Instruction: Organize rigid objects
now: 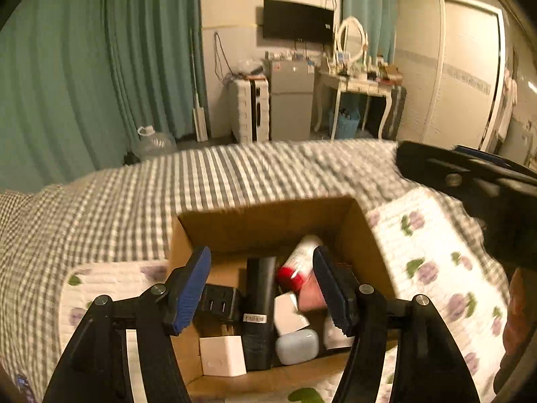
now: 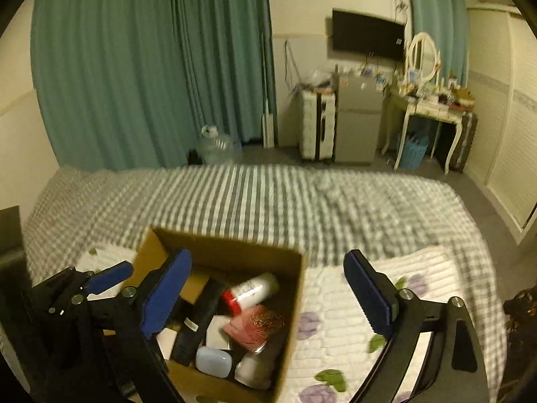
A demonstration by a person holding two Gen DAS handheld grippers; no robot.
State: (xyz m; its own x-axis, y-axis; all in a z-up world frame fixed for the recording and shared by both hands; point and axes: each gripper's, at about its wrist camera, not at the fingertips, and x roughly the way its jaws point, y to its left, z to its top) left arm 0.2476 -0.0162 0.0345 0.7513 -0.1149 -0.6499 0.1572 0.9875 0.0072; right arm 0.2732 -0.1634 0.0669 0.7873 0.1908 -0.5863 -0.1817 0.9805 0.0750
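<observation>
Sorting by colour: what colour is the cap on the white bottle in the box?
Red cap, clearest in the left wrist view.

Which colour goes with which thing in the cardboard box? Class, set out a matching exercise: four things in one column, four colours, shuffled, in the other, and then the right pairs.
Things, all in the cardboard box:
1. tall slim case
2. bottle cap
3. rounded pebble-shaped case
4. square block

Colours:
A. white
B. black
C. pale blue
D. red

Pairs: 1-B, 2-D, 3-C, 4-A.
</observation>
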